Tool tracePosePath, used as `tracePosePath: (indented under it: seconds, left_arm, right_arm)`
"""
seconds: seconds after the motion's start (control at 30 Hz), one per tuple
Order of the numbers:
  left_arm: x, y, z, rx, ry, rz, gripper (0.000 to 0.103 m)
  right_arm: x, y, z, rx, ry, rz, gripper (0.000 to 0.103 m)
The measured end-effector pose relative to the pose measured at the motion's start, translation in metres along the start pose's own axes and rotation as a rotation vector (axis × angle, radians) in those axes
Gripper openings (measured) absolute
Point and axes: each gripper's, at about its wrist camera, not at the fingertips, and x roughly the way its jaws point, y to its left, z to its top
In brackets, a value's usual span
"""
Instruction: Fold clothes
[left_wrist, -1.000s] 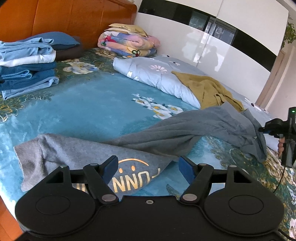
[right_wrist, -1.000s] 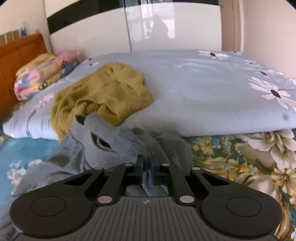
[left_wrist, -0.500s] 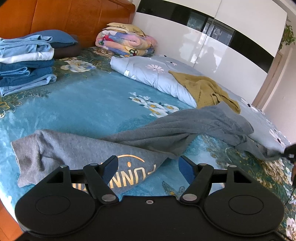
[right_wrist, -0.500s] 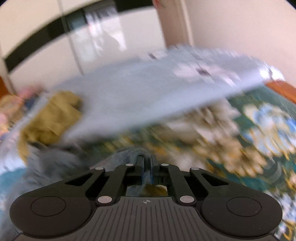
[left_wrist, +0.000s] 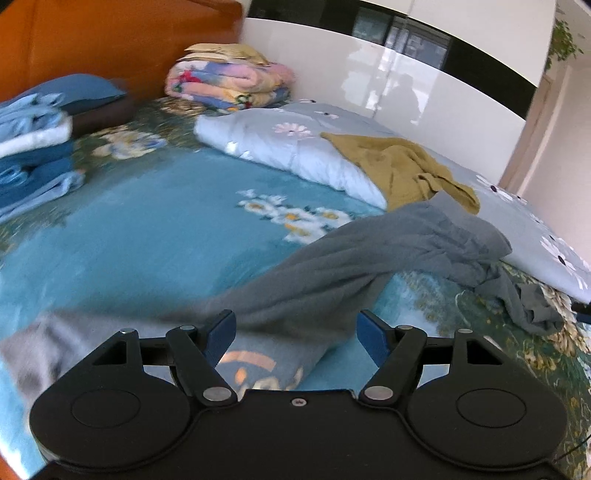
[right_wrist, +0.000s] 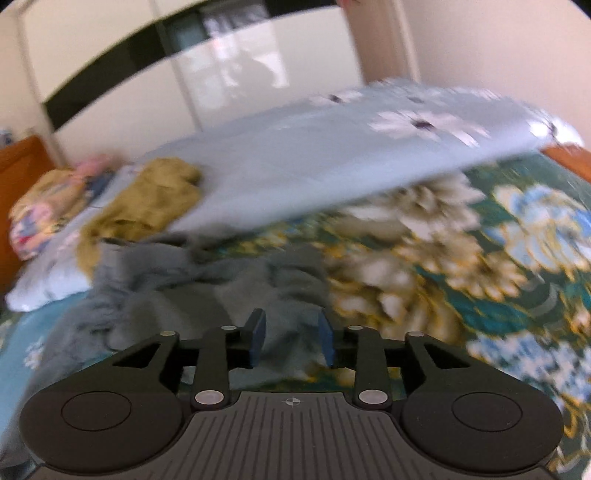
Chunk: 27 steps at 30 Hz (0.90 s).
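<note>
lying stretched across the bed (left_wrist: 155, 236), grey garment (left_wrist: 351, 258) sits under spread left gripper (left_wrist: 297, 326) and spread right gripper (right_wrist: 291, 341).

**A bedroom in a home**

A wide bed (left_wrist: 155, 236) fills both views, covered by a teal spread with a flower print. An orange wooden headboard (left_wrist: 122, 48) stands at its far end. Against the headboard lie a blue pillow (left_wrist: 79, 90) and a rolled, many-coloured blanket (left_wrist: 229, 83). A pale blue quilt (left_wrist: 295, 147) with white daisies lies along the far side of the bed. Clothes are about: a folded blue stack (left_wrist: 33, 155) at the left, a mustard garment (left_wrist: 402, 170) on the quilt, a grey one (left_wrist: 369, 258) spread over the bedcover. Behind the bed stands a glossy white wardrobe (left_wrist: 424, 92) with a black band, and cream walls (right_wrist: 498, 48) meet at the corner.
</note>
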Motion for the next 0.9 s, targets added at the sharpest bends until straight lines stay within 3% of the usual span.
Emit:
tracePosePath:
  seconds: [0.27, 0.43, 0.6, 0.9]
  left_arm:
    - [0.069, -0.032, 0.040, 0.066, 0.029, -0.101, 0.070]
    - [0.101, -0.044, 0.046, 0.118, 0.061, -0.117, 0.070]
    - [0.117, -0.041, 0.038, 0.092, 0.089, -0.124, 0.070]
    - [0.117, -0.039, 0.032, 0.096, 0.102, -0.106, 0.070]
  right_arm:
    - [0.075, 0.056, 0.034, -0.082, 0.035, 0.159, 0.040]
    - [0.123, 0.081, 0.044, -0.165, 0.074, 0.111, 0.043]
    - [0.152, 0.084, 0.049, -0.214, 0.082, 0.097, 0.047]
    - [0.181, 0.097, 0.053, -0.324, 0.127, 0.212, 0.061]
